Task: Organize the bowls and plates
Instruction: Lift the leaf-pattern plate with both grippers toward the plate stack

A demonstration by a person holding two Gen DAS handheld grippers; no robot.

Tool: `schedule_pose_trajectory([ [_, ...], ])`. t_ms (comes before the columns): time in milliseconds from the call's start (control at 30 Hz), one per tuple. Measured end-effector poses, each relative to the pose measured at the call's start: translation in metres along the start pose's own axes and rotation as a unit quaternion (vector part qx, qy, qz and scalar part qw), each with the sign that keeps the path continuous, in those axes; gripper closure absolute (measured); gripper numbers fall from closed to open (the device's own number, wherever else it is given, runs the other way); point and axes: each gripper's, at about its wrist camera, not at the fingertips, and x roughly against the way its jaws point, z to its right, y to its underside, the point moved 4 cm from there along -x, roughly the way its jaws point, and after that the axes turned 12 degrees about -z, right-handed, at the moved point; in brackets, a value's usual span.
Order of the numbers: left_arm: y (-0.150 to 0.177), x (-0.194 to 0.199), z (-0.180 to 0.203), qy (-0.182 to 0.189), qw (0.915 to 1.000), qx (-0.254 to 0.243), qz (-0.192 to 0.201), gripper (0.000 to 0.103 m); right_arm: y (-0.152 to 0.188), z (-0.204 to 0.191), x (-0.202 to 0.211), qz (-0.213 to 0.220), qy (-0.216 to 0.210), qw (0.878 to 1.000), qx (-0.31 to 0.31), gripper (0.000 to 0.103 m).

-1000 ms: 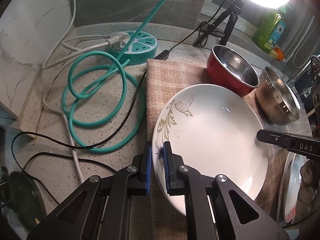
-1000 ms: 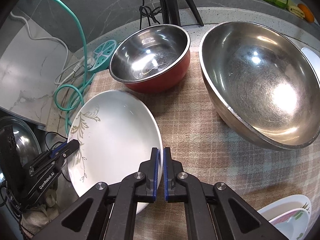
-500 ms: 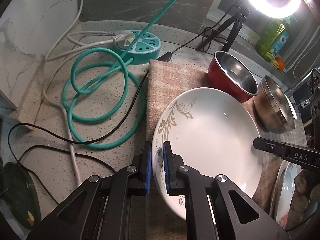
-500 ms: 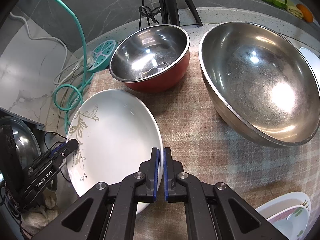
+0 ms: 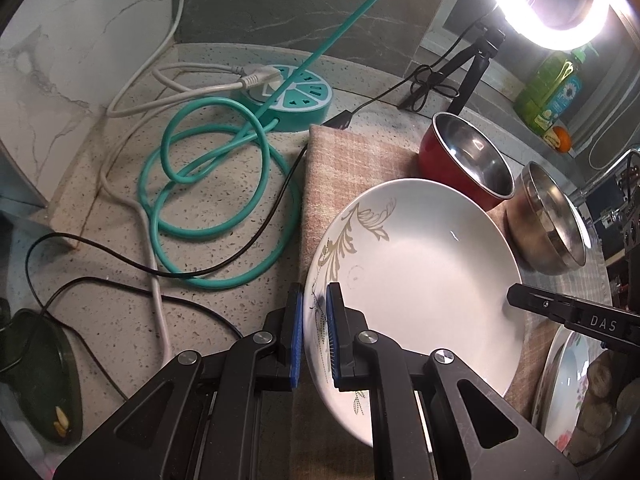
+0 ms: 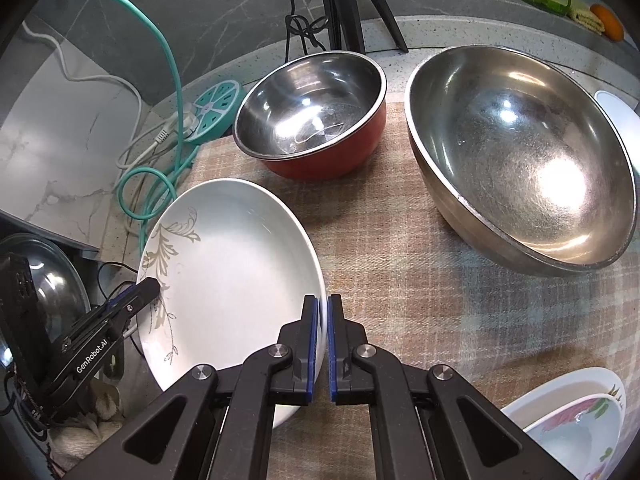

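Note:
A white plate with a gold leaf pattern (image 5: pixel 416 264) hangs tilted above the checked cloth (image 5: pixel 352 160), held by both grippers. My left gripper (image 5: pixel 313 308) is shut on its left rim. My right gripper (image 6: pixel 322 312) is shut on its right rim, and the plate shows in that view too (image 6: pixel 236 280). A red bowl with a steel inside (image 6: pixel 312 120) and a large steel bowl (image 6: pixel 520 160) stand on the cloth behind the plate. Flowered dishes (image 6: pixel 576 428) sit stacked at the near right.
A teal cable coil (image 5: pixel 216 192), a round teal power strip (image 5: pixel 296 96), white and black cords lie on the counter to the left. A ring light on a tripod (image 5: pixel 472 68) stands behind the bowls. A green bottle (image 5: pixel 552 92) is at the back right.
Both grippers have lifted the plate and drawn it back toward me. The bowls look smaller and farther away in the left wrist view.

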Motion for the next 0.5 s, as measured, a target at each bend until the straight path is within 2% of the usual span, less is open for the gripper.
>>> schedule_pose_trajectory([
  [500,0.009,0.022,0.015,0.006,0.9999,0.003,0.010,0.094,0.012,0.006,0.029,0.014,-0.013,1.000,0.002,0.098],
])
